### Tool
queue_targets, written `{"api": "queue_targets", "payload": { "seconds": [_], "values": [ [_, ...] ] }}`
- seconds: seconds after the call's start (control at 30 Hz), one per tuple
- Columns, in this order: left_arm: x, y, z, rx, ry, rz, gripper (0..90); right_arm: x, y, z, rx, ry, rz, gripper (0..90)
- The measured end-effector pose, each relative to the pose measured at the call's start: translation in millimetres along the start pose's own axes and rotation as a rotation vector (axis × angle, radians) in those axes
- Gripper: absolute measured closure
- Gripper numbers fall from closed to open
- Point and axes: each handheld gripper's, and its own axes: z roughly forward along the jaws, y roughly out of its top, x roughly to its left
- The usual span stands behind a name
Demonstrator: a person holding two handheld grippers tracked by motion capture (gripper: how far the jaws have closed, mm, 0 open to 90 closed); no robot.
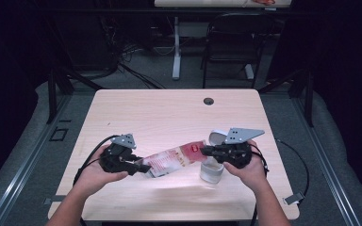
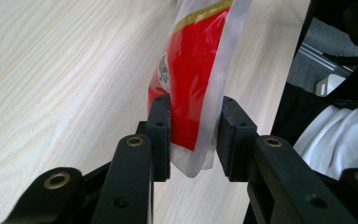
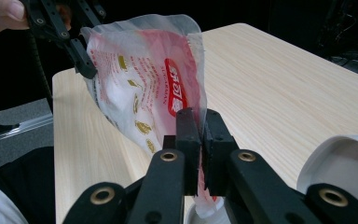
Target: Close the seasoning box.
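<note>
Red-and-clear plastic bag [image 1: 175, 160] hung over the tabletop [image 1: 169, 113] between the left gripper [image 1: 139, 165] and right gripper [image 1: 202, 151], beside a white jar [image 1: 212, 172]. From the left gripper [image 2: 193, 135], the jaws clamped the bag [image 2: 191, 74]. From the right gripper [image 3: 202, 140], the jaws pinched the bag's [image 3: 140, 79] other end.

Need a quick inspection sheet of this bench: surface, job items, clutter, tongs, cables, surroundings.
Surface: light wood table, one grommet hole.
Job's things: red and clear bag stretched between both tongs above the table; open white jar under its right end.
Clutter: nothing seen.
Tongs: left tongs clamp one end of the bag; right tongs pinch the other end.
Cables: black cable trails from the left tongs.
Surroundings: dark chair and table leg behind.
</note>
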Motion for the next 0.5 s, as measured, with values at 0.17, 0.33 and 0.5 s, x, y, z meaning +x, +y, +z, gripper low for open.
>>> {"api": "queue_targets", "payload": {
  "seconds": [0.17,0.33,0.5],
  "values": [
    [-1.0,2.5,-2.0,0.001,-0.001,0.006,69.9,-1.7,-0.5,-0.7,-0.008,-0.002,0.011,88.0],
    [-1.5,5.8,-4.2,0.003,-0.003,0.004,70.1,-3.0,-0.8,-2.1,-0.017,-0.003,0.02,88.5],
    [-2.2,7.7,-5.2,0.003,0.003,0.008,70.1,-3.7,-1.5,-2.6,-0.014,-0.007,0.022,88.7]
  ]
}}
